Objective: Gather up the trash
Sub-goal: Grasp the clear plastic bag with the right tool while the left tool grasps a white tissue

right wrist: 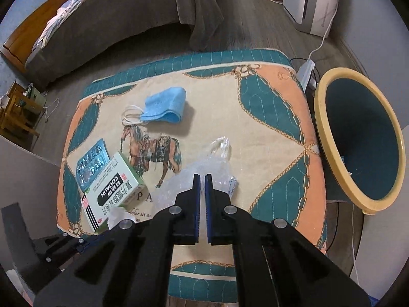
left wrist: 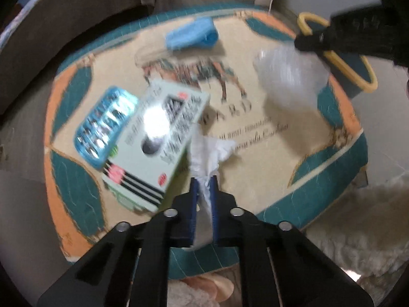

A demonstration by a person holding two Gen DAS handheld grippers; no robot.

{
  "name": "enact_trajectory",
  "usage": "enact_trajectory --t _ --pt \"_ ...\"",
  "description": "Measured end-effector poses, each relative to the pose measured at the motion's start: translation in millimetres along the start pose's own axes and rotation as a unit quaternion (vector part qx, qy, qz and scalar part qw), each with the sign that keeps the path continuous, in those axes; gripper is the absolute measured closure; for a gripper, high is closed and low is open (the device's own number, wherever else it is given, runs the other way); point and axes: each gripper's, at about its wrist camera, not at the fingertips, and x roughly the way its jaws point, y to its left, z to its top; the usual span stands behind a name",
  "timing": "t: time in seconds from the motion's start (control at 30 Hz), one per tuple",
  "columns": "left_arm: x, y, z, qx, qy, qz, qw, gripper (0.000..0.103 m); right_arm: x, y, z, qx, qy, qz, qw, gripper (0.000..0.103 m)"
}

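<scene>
Left wrist view: left gripper (left wrist: 203, 179) clamped on crumpled white tissue (left wrist: 208, 151), fingers narrow, tissue bunched between pads. Medicine box (left wrist: 156, 143) just left, overlapping blue blister pack (left wrist: 106, 125). Blue face mask (left wrist: 191, 37) far on patterned cushion (left wrist: 332, 158). Clear plastic bag (left wrist: 288, 79) at right, under right gripper.

Right wrist view: right gripper (right wrist: 202, 179) pinched closed on clear plastic bag (right wrist: 204, 163). Yellow-rimmed bin (right wrist: 358, 138) at right, beside cushion.

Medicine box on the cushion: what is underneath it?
The medicine box lies partly over a blue blister pack, covering its near edge; beneath is the printed cushion. Anything else under it is hidden.
</scene>
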Motion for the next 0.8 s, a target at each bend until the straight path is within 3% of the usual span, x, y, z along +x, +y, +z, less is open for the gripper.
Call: enact_trajectory --t 0.23,0.4,0.47,0.53,0.6,0.67,0.7,0.8 --pt "-42.3 14.9 22.4 -0.032 -0.075 -0.011 0.9966 0.094 -8.7 0.9 5.9 -0.011 -0.014 0.0 1.0 0.1" --pt "-57.0 25.8 29.7 -0.06 -0.098 -0.003 0.9934 0.094 11.9 4.4 -2.7 -0.011 0.029 0.003 1.0 0.097" --pt "-60.8 32.4 31.0 -0.071 -0.103 0.002 0.9921 0.094 18.4 9.7 -4.5 -0.016 0.036 -0.002 0.999 0.084" --pt "-64.6 38.3 31.2 -0.078 -0.109 0.007 0.991 0.094 24.2 16.2 -4.7 -0.019 0.04 0.002 0.999 0.05" --pt "-64.6 44.8 31.5 -0.081 -0.111 0.015 0.9904 0.094 30.4 23.2 -4.7 -0.023 0.041 0.005 0.999 0.047" --pt "-64.3 52.3 31.8 -0.084 -0.111 0.019 0.99 0.094 39.5 29.9 -3.7 -0.027 0.05 0.009 0.998 0.038" --pt "-63.9 56.5 31.6 -0.087 -0.111 0.02 0.9898 0.094 45.0 33.1 -3.1 -0.024 0.056 0.016 0.998 0.029" --pt "-59.9 66.2 32.7 -0.098 -0.107 0.018 0.9893 0.094 55.9 40.5 -1.0 -0.017 0.065 0.03 0.997 0.026"
